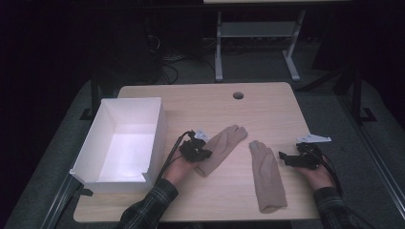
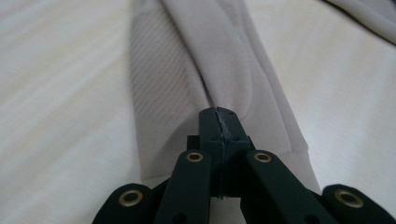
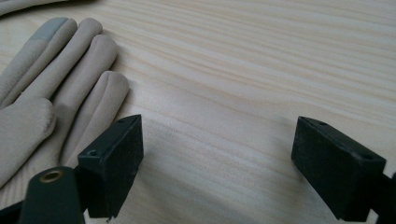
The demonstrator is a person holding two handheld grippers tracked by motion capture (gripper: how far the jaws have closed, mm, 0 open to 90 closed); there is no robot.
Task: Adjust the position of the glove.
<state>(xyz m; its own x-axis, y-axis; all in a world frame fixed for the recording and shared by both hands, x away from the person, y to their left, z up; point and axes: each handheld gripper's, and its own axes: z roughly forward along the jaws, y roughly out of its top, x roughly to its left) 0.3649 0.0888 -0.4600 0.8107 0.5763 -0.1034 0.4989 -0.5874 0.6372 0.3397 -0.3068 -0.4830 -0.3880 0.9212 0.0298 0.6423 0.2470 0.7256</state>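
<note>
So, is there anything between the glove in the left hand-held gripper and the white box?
Nothing visible. The left hand-held gripper is shut on the left glove, and the white box stands right beside it, with bare table around.

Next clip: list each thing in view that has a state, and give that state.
left gripper: shut on the left glove's cuff
right gripper: open, nothing between its jaws
left glove: flat on table, gripped
right glove: flat on table, free
white box: open-topped, empty

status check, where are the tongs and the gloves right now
Left tongs shut on left glove at its cuff. Right tongs open, empty, beside right glove. White box at left, path unobstructed.
</note>
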